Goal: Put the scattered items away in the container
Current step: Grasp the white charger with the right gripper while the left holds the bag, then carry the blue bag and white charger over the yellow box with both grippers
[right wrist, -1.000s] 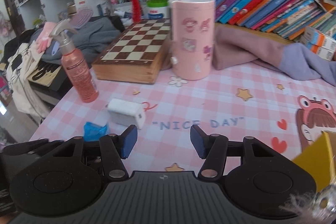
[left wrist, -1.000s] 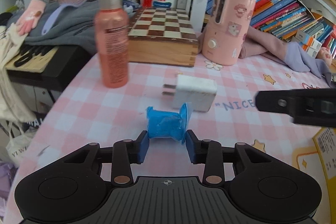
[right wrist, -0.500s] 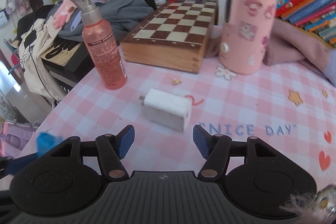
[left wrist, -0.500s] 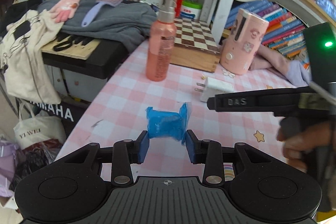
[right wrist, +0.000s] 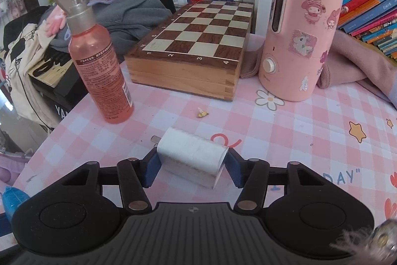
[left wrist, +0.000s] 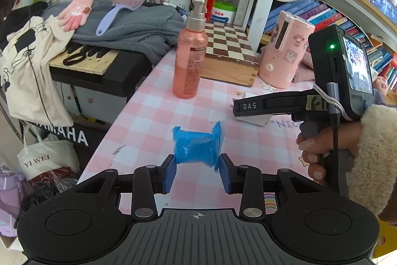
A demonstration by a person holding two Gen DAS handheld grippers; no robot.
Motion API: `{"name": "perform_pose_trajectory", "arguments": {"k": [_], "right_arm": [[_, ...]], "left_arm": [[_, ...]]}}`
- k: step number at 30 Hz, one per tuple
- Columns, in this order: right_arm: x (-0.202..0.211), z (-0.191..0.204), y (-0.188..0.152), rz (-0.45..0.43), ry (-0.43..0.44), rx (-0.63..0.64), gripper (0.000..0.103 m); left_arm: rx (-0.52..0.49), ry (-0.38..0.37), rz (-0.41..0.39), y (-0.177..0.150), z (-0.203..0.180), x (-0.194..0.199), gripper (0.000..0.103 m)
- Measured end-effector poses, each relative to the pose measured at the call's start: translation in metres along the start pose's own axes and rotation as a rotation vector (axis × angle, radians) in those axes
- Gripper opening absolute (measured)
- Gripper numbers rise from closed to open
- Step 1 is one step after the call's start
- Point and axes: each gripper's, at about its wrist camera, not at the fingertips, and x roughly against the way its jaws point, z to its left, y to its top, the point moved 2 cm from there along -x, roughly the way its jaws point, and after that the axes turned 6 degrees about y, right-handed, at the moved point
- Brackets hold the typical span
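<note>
Pink-checked tablecloth [right wrist: 285, 140] covers the desk, w/ a wooden chess box [right wrist: 191, 46] at the back, a pink sticker-covered canister [right wrist: 297, 41] just right of it and a pink spray bottle [right wrist: 99, 61] standing upright to the left. No container can be made out in either view.

Right gripper [right wrist: 189, 167], held by a hand in a fleecy cuff [left wrist: 367, 155], sits low over the cloth; its jaws have just been closing, and the white charger block [right wrist: 191, 155] lies between them, on the cloth, prongs pointing left. Both blue pads look to be against its ends, so clamped on it, though contact is hard to confirm.

Left gripper [left wrist: 197, 171] is clenched on a blue wrapped packet [left wrist: 197, 144], held up clear of the table near the left edge.

Smallest: a tiny yellow scrap [right wrist: 202, 113] on the cloth betw. bottle and chess box.
</note>
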Motion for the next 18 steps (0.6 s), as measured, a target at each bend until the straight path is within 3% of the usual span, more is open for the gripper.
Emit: {"name": "perform_pose_trajectory", "arguments": {"k": [7, 18], "right_arm": [[0.028, -0.011, -0.005, -0.044, -0.016, -0.038, 0.053], [0.111, -0.025, -0.023, -0.155, -0.063, -0.083, 0.054]], "left_arm": [[-0.029, -0.034, -0.022, 0.005, -0.011, 0.003, 0.036], [-0.052, -0.122, -0.098, 0.009, -0.031, 0.036, 0.036]]}}
